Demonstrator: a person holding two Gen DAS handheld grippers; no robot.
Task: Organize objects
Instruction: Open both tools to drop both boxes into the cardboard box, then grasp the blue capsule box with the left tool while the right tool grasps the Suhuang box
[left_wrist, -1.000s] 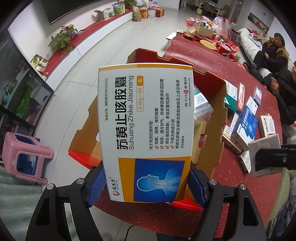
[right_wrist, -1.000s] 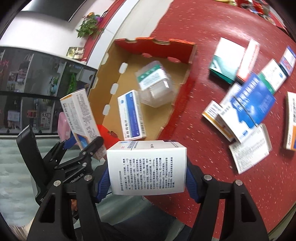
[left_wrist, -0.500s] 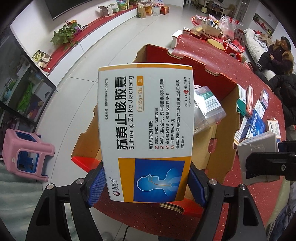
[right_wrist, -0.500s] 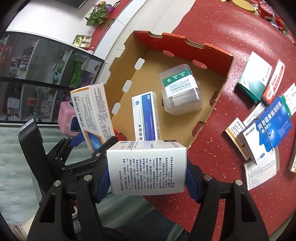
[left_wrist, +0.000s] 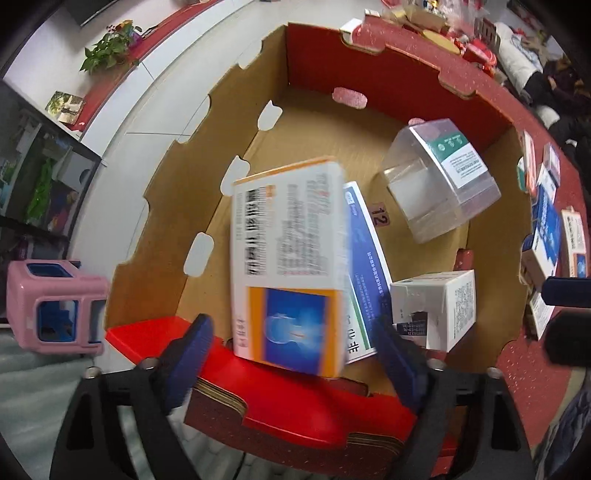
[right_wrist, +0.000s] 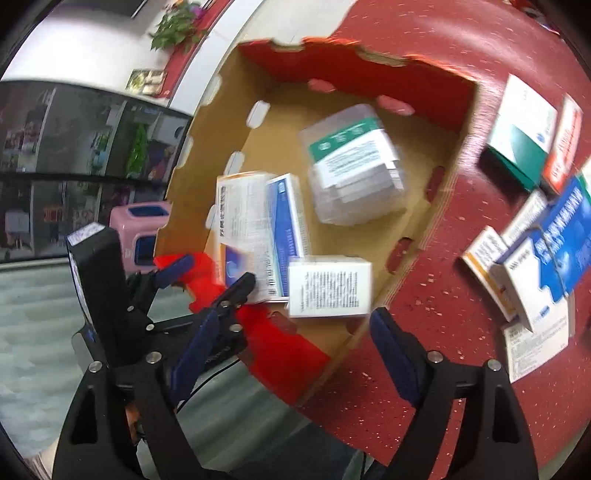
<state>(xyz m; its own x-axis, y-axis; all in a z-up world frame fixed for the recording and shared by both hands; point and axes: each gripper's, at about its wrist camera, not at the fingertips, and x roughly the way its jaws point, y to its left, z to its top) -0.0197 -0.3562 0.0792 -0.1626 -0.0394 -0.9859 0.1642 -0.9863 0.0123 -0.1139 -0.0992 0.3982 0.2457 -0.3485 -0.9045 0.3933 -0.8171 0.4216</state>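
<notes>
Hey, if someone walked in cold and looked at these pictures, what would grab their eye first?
Probably the big cardboard tray with red walls, and the blurred orange-and-white medicine box dropping into it between the opening jaws of the left hand-held gripper. Right of it, a small white box lies in the tray's near corner, free of the opening right hand-held gripper, with a clear plastic case farther back. More medicine boxes are scattered on the red table to the right.

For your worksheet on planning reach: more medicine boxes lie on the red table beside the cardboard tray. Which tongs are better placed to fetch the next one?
Probably the right tongs: opening, nothing between them, nearest the loose boxes on the red table. The left tongs hang over the cardboard tray.
</notes>
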